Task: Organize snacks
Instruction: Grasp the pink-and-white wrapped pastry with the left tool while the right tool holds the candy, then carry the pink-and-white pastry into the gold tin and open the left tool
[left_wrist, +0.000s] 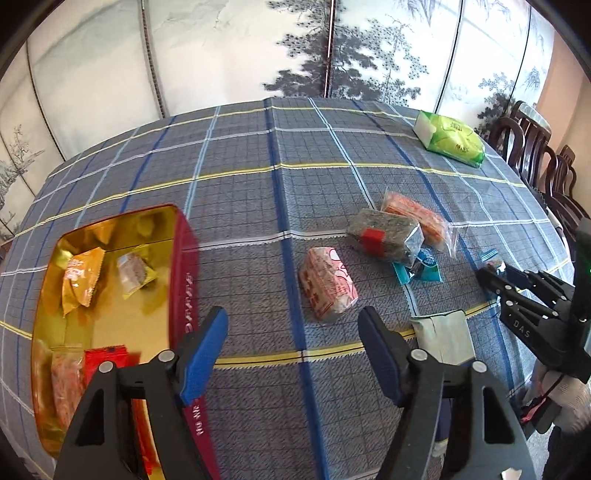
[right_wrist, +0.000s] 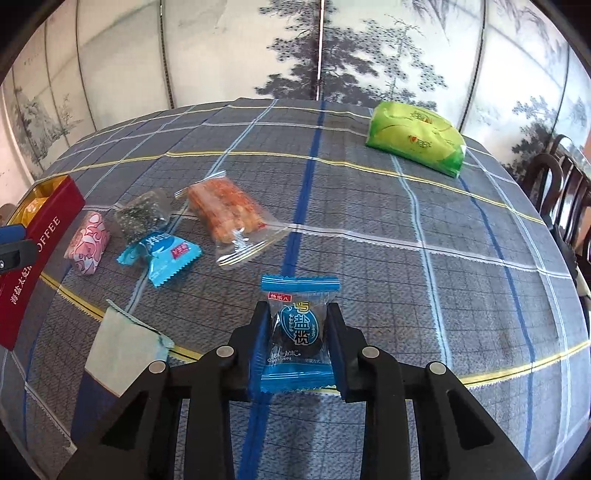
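Gold-lined and red-walled, the tin (left_wrist: 183, 266) at the left is already partly filled: an orange packet (left_wrist: 79, 275), a yellow-wrapped sweet (left_wrist: 135, 271) and red and orange packs at its near end are seen inside. Above its near wall the left gripper (left_wrist: 291, 343) is held with jaws apart and nothing between them. Further right, five snacks are left on the cloth (left_wrist: 258, 192): a pink pack (right_wrist: 88, 243), a dark seaweed pack (right_wrist: 142, 216), a blue sweet (right_wrist: 160, 258), an orange cracker bag (right_wrist: 227, 214) and a pale green packet (right_wrist: 120, 356). In the right gripper (right_wrist: 298, 332) a second blue sweet (right_wrist: 297, 325) is clamped, not yet carried over. A green bag (right_wrist: 417, 136) lies far right. Roughly half is judged done.
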